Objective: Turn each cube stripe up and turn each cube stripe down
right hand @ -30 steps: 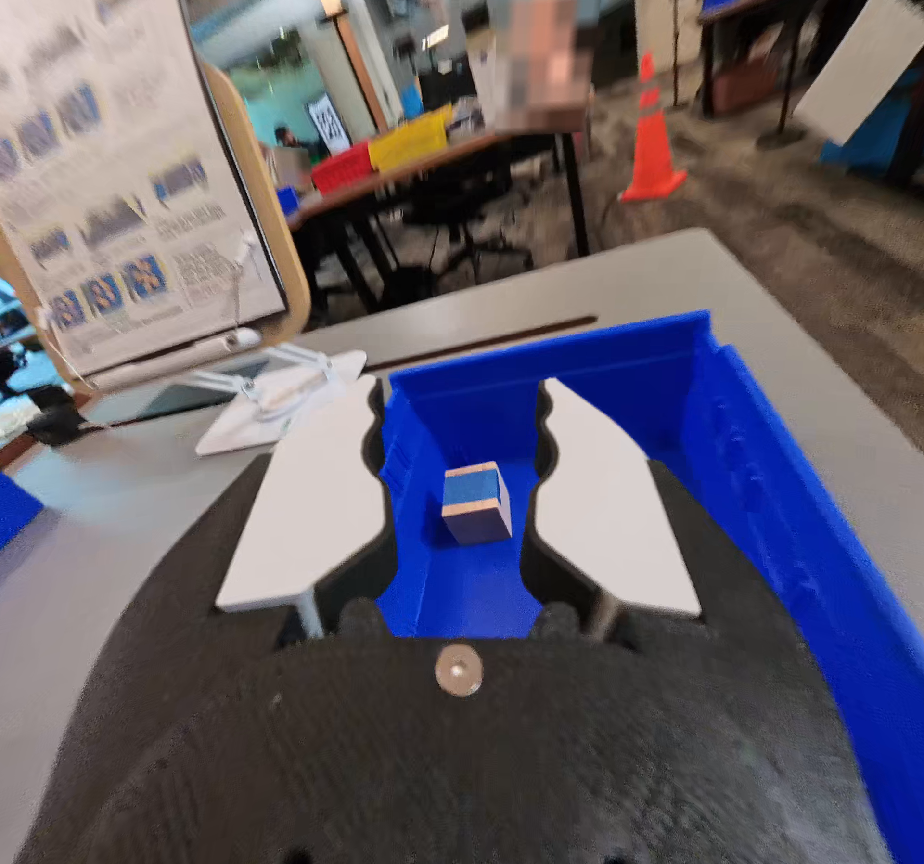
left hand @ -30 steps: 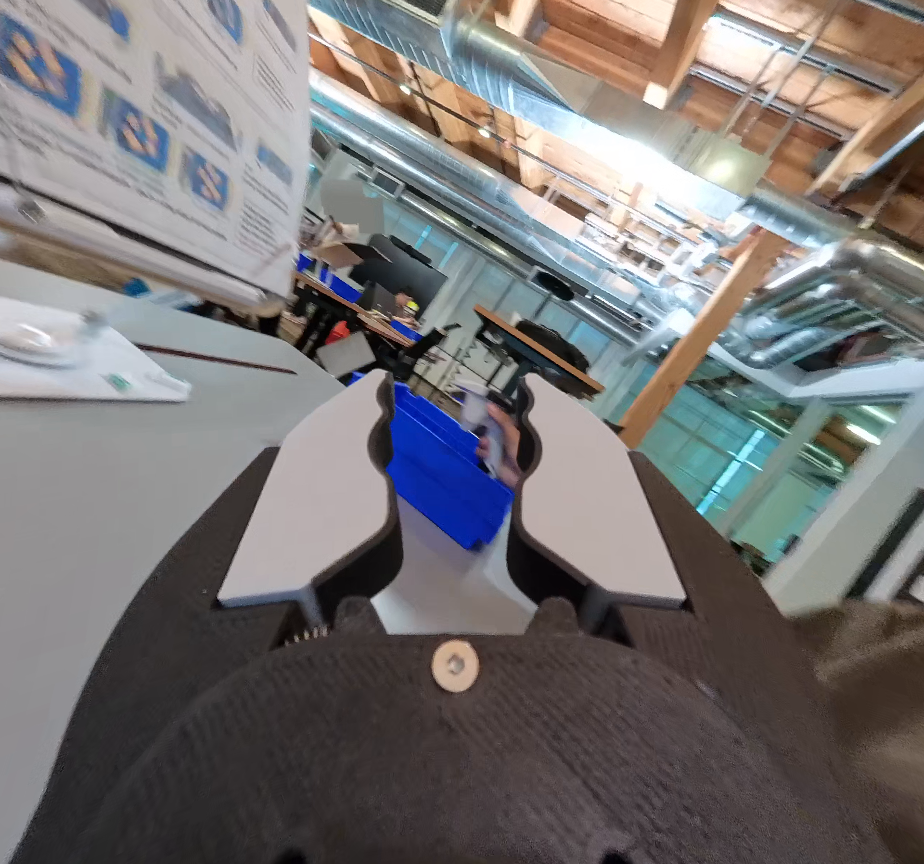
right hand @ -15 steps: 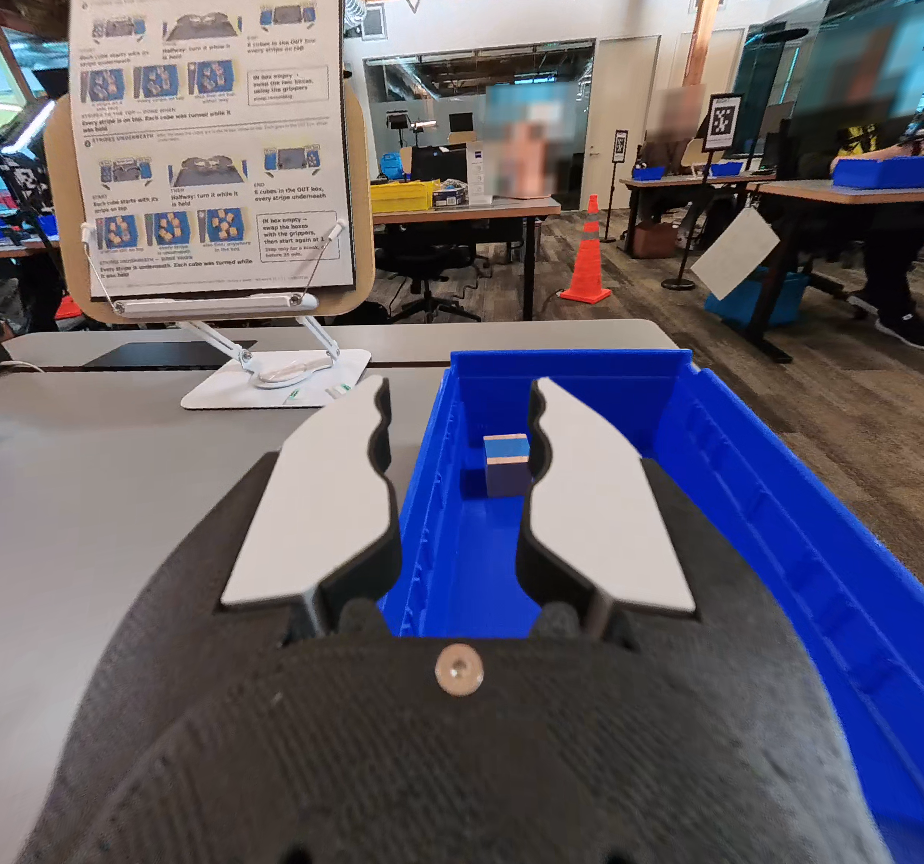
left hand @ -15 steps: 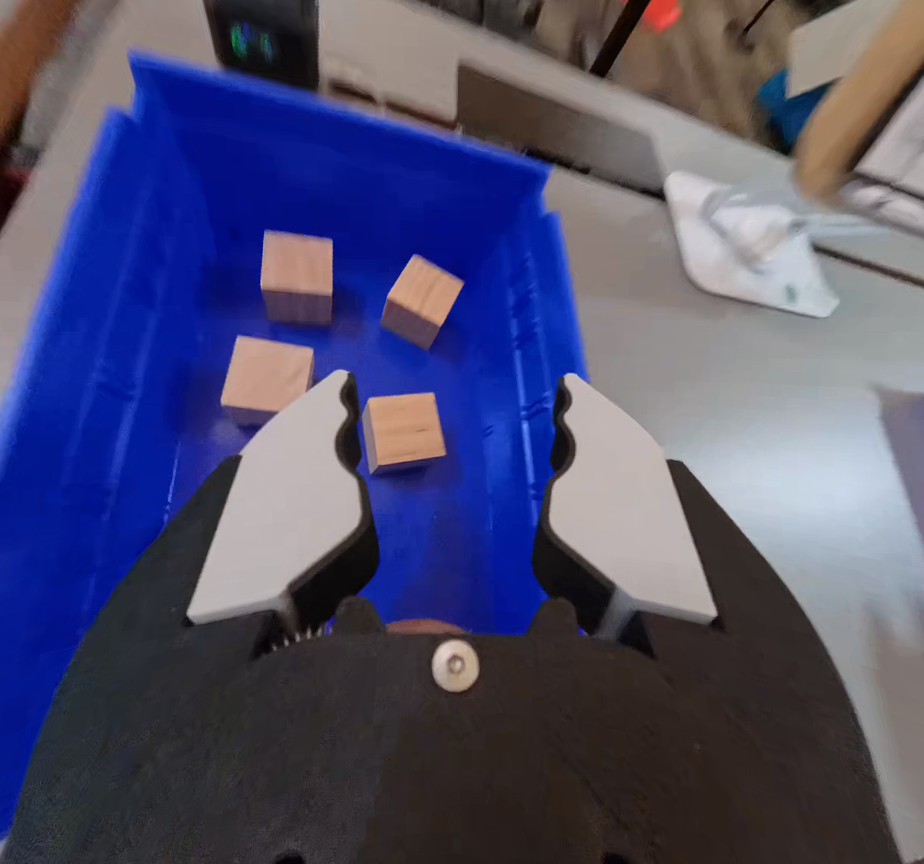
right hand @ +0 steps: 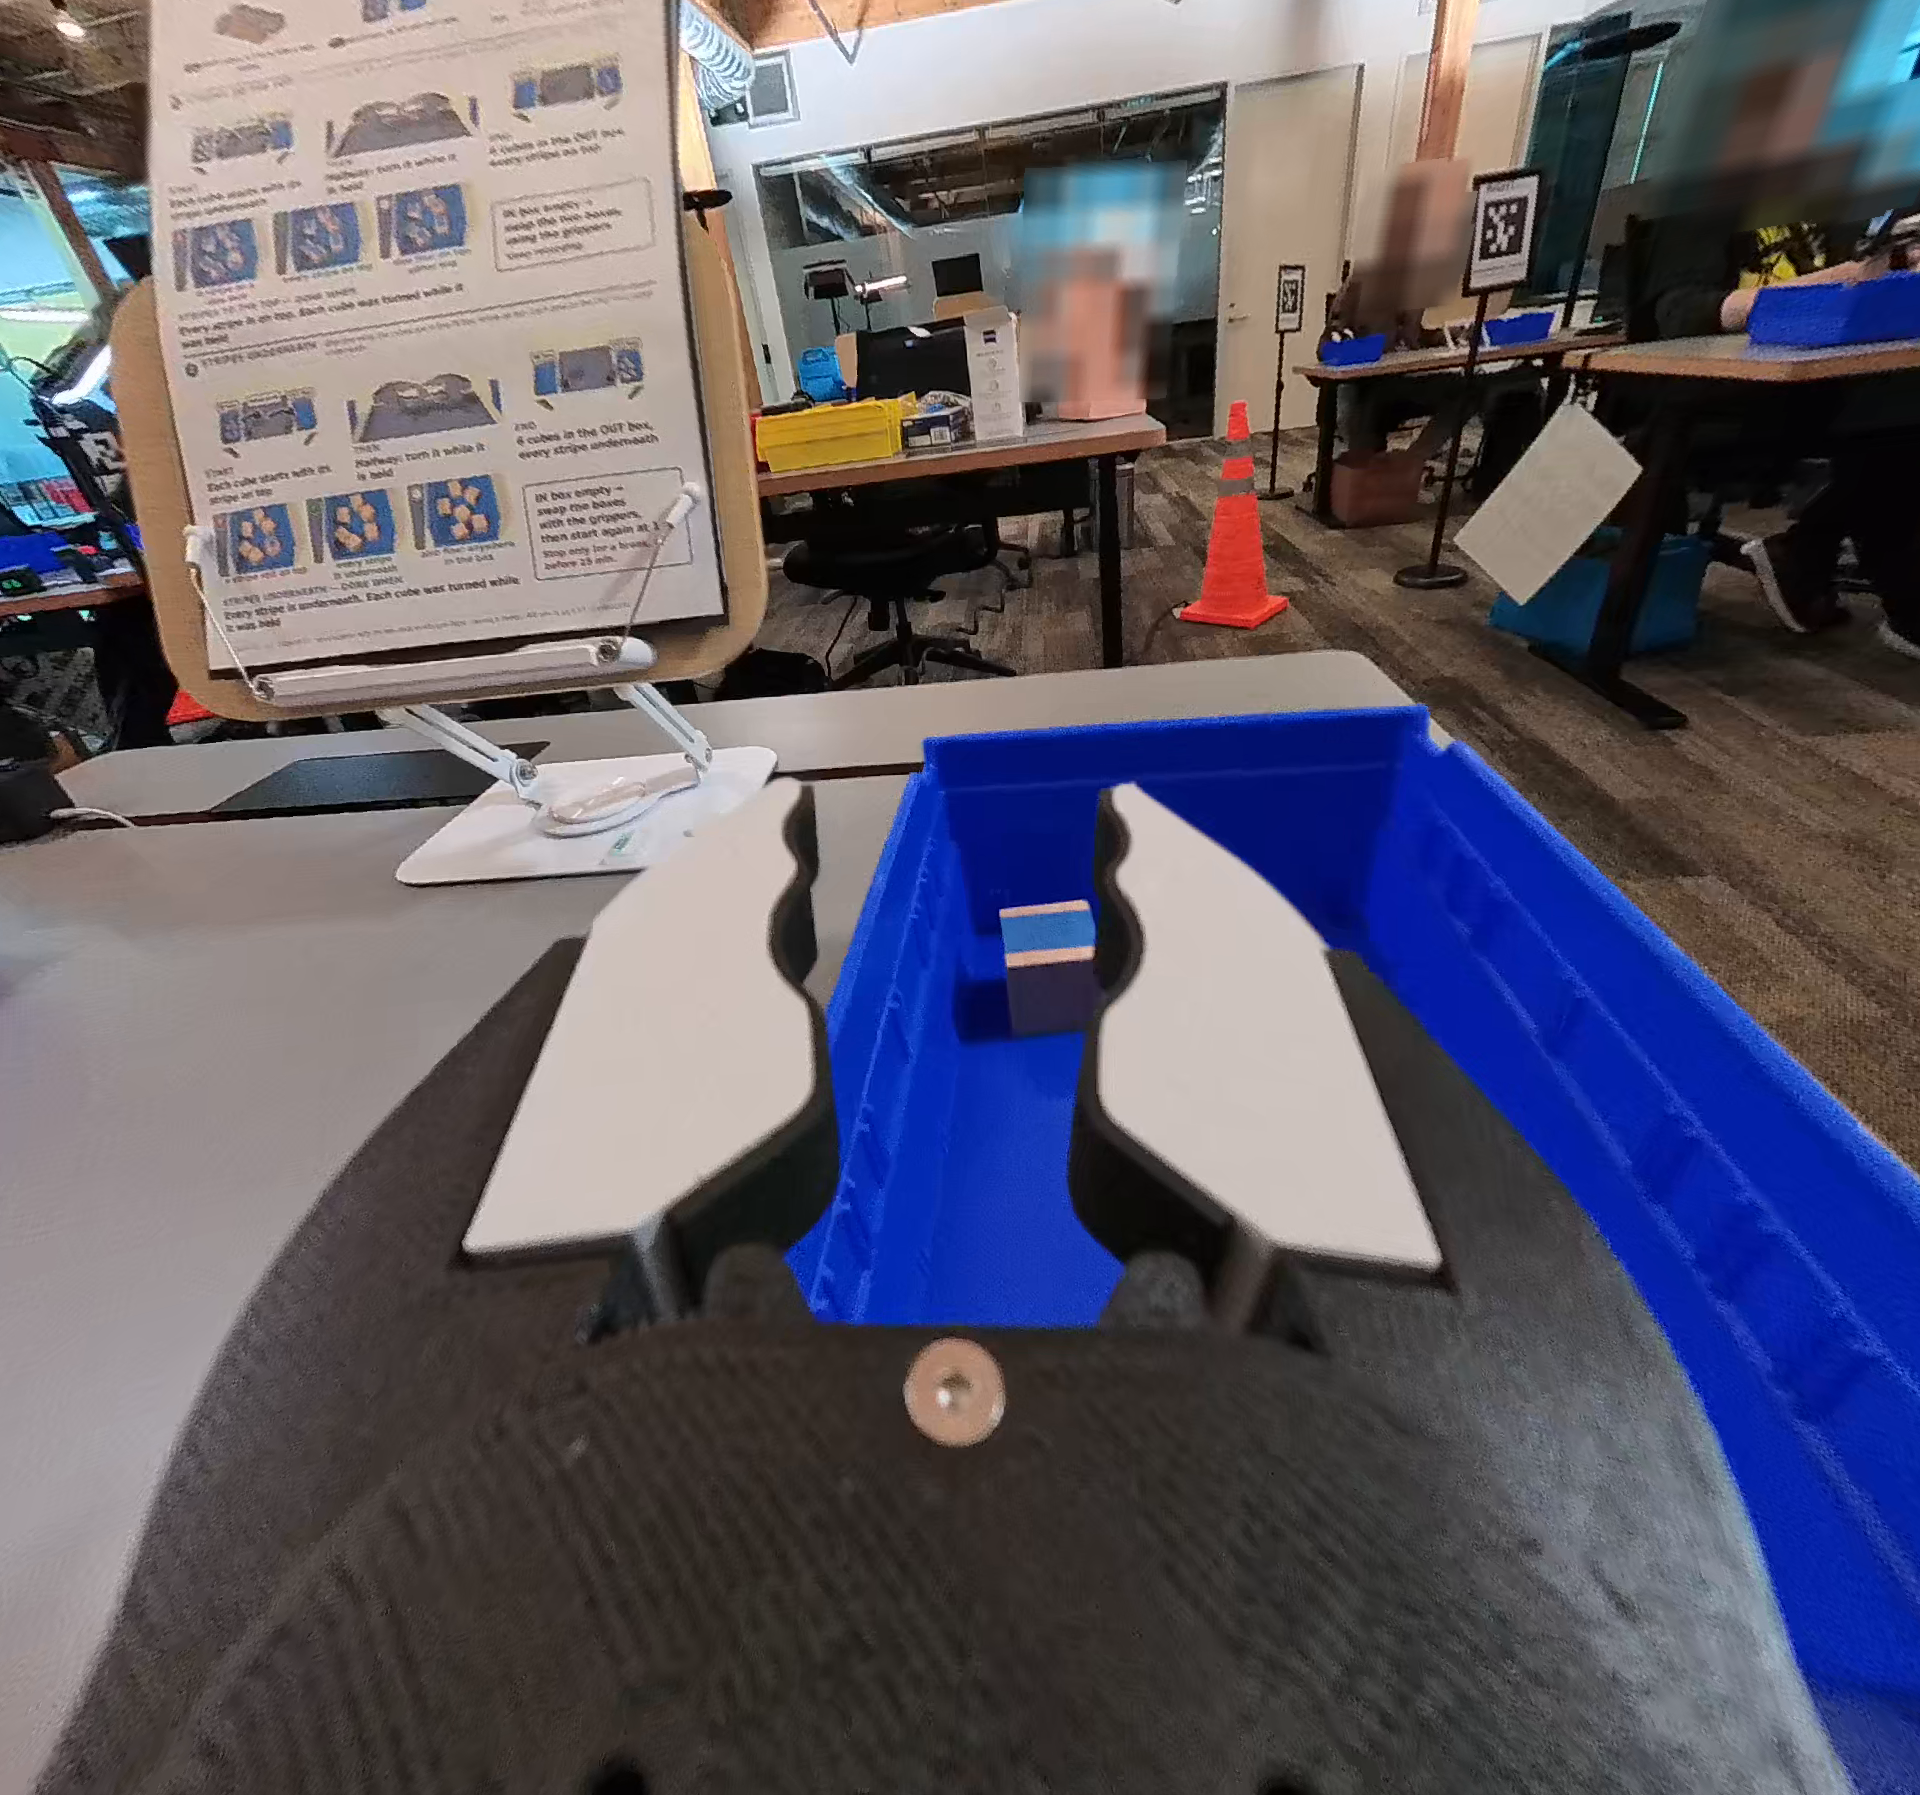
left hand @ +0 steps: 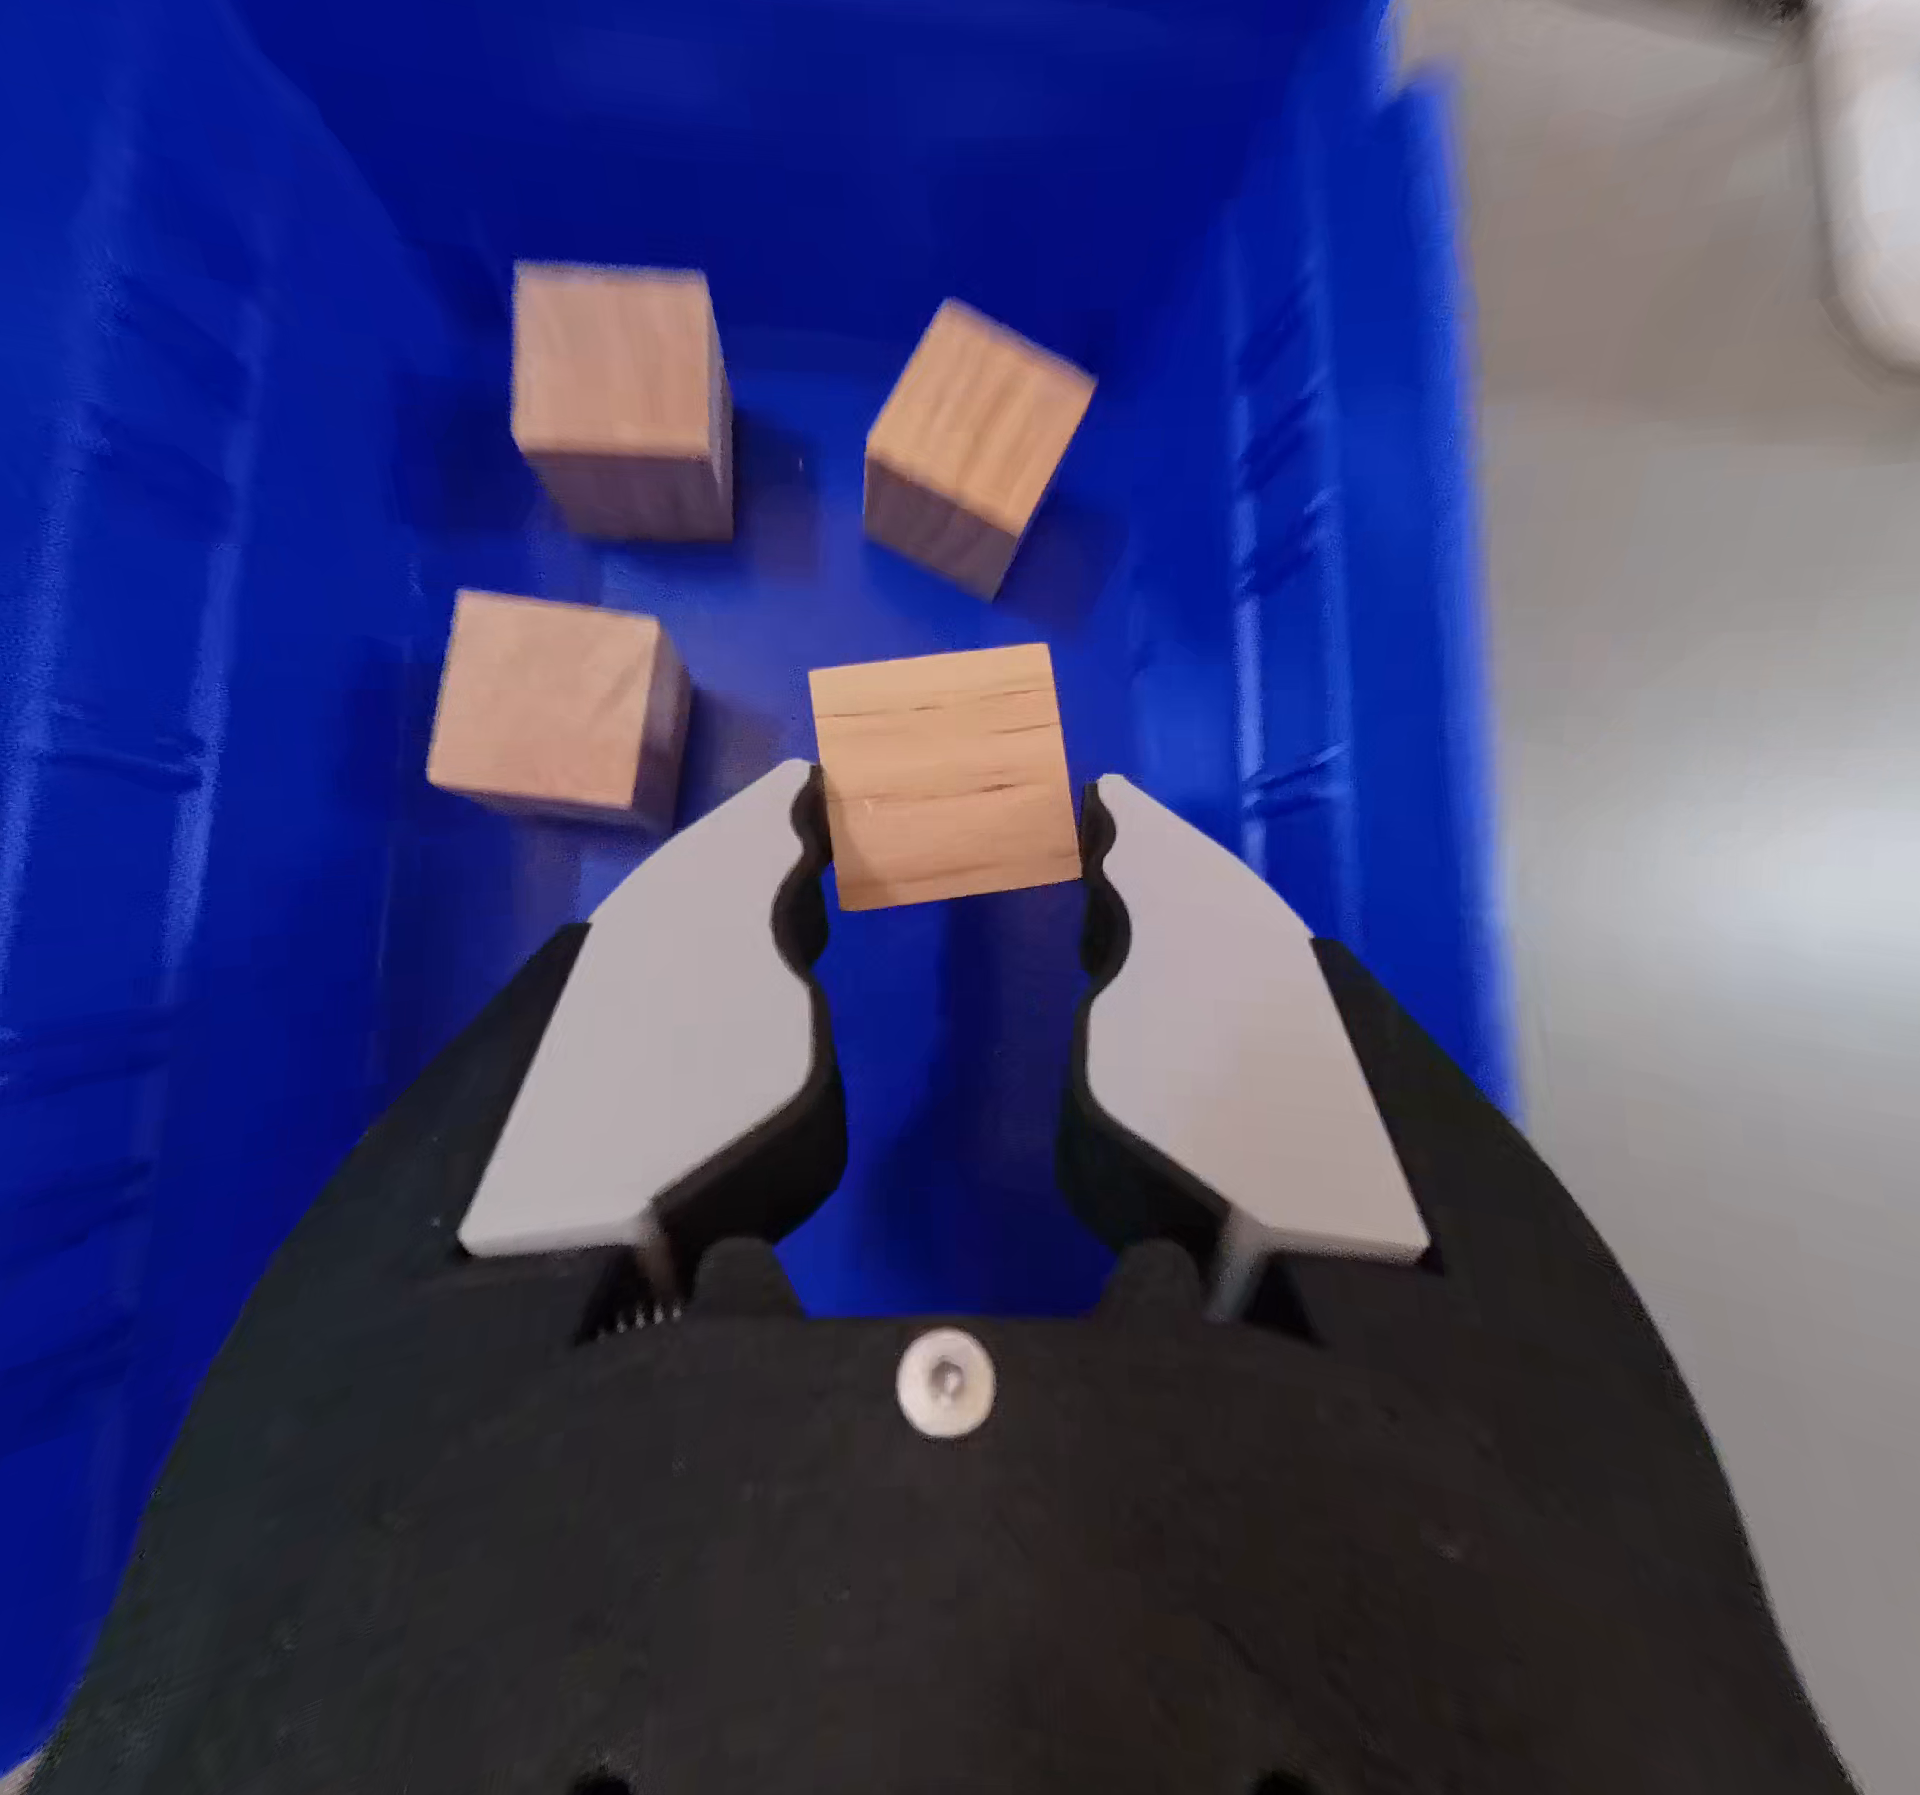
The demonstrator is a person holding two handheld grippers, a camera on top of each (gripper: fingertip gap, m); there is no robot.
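In the left wrist view, several plain wooden cubes lie in a blue bin with no stripe showing. My left gripper is shut on the nearest wooden cube, its fingertips pressed against the cube's two sides. Three more cubes lie beyond it. In the right wrist view, my right gripper is open and empty, held over the near left wall of a second blue bin. One cube sits at that bin's far end, blue stripe up.
A sheet of pictures on a stand with a white base stands on the grey table left of the right bin. Grey table lies right of the left bin. An orange cone, desks and seated people are beyond.
My left gripper swung from pointing at the ceiling down into the bin of cubes and closed on the nearest cube. My right gripper pulled back and levelled out; it stays open.
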